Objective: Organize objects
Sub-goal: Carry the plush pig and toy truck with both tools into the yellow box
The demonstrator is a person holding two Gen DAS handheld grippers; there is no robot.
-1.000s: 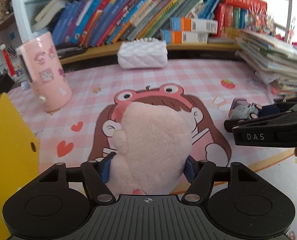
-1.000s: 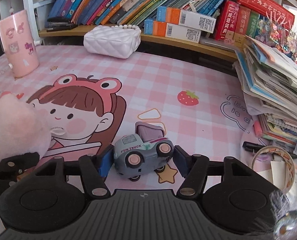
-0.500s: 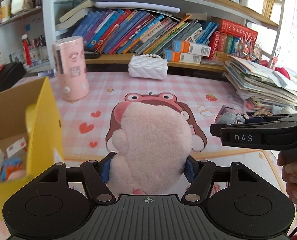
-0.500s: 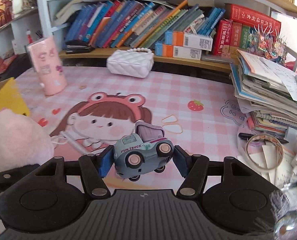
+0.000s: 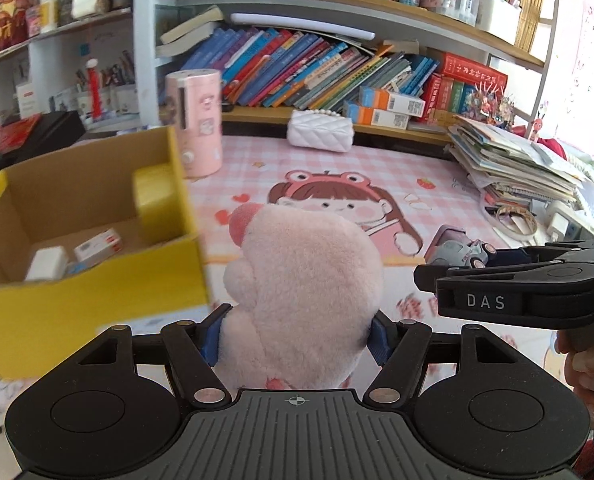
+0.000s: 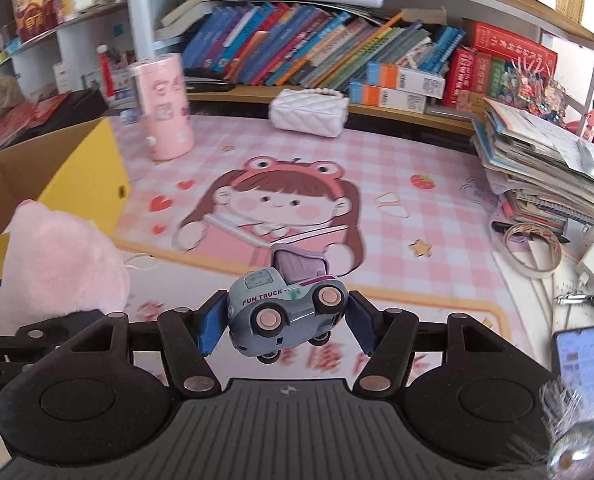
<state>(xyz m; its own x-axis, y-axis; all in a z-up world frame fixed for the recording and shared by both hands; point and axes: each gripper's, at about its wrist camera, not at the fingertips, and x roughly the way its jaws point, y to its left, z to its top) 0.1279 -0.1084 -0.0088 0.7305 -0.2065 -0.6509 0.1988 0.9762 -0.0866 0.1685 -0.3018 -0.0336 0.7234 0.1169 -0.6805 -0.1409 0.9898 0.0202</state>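
Bookshelves (image 5: 317,64) crammed with leaning books back a desk under a pink checked mat (image 6: 337,168) printed with a cartoon girl, an open yellow cardboard box (image 5: 97,264) standing at its left edge with small packets inside. Just right of the box, the left gripper (image 5: 297,336) holds a pink plush toy (image 5: 305,276) clamped between its blue pads above the mat. Beside it, the right gripper (image 6: 279,322) grips a small grey toy truck (image 6: 285,312) in the air.

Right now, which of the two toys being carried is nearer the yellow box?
The pink plush toy in the left gripper; the grey toy truck in the right gripper is farther from the yellow box.
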